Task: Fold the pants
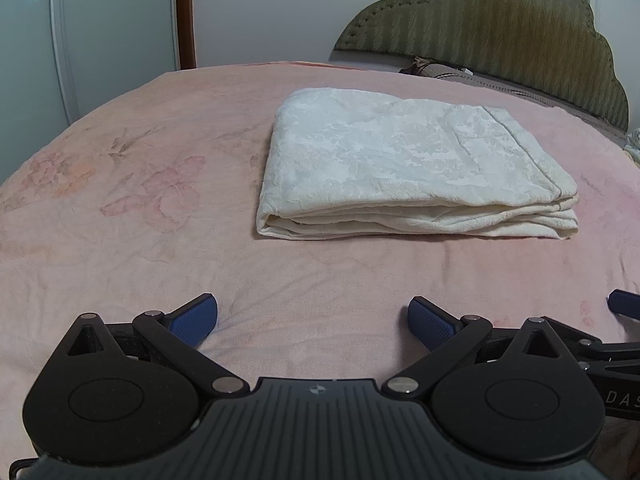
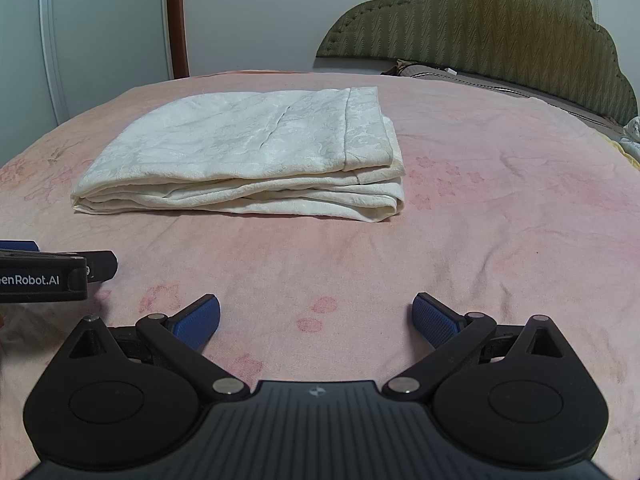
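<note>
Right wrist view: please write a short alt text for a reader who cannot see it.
Cream-white pants, folded into a flat stack, lie on a pink flowered bedspread, apart from both grippers. The right gripper is open and empty in the foreground, and part of the left gripper shows at the left edge. A green padded headboard stands behind.

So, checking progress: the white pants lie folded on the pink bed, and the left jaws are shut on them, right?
Not quite. The pants lie folded on the bed, but the left gripper is open, short of them, as the left wrist view shows.
</note>
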`<state>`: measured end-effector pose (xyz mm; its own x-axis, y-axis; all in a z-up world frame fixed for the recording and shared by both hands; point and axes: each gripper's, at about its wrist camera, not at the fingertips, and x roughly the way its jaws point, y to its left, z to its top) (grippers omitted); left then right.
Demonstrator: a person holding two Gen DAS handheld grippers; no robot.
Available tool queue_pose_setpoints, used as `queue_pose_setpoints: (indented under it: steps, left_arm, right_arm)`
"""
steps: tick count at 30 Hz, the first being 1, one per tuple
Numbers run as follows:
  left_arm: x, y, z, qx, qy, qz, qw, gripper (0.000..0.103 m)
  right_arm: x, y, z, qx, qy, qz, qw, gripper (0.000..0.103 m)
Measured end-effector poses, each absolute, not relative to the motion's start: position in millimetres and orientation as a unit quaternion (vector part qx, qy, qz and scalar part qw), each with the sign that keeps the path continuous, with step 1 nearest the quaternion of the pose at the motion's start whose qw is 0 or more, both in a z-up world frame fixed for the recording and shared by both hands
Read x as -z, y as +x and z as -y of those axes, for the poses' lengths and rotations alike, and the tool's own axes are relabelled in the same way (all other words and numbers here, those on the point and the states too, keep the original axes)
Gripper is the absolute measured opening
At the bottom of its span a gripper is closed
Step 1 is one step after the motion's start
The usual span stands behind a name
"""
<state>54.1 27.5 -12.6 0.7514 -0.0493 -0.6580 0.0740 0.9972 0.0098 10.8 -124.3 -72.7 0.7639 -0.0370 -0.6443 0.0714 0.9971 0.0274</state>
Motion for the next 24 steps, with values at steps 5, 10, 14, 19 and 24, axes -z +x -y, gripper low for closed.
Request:
queue_pose_setpoints:
  steps: [5, 10, 14, 19, 24]
  left_arm:
    - [13.3, 54.7, -27.7, 0.033, 0.021, -0.354, 0.934, 0.103]
    - [13.4, 55.3, -26.8, 0.033, 0.022, -0.355, 0.934, 0.103]
    - [13.4, 55.4, -26.7, 0.033, 0.022, -0.355, 0.934, 0.103]
    - [13.4, 55.4, -26.8, 0.033, 0.022, -0.355, 0.934, 0.103]
    - [11.6, 53.7, -31.1, 0.036, 0.009, -0.351, 0.936, 0.103]
  right_arm:
    - [72.7, 10.7, 124.1, 0.029, 0.025, -0.342, 0.939, 0.103]
    - [72.6, 10.8, 124.3, 0.029, 0.025, -0.342, 0.939, 0.103]
    - [72.7, 10.9, 124.3, 0.029, 0.025, -0.342, 0.939, 0.103]
    - [72.8, 11.1, 124.2, 0.029, 0.025, -0.342, 0.939, 0.103]
    - [72.8, 11.0, 124.3, 0.029, 0.026, -0.342, 0.939, 0.103]
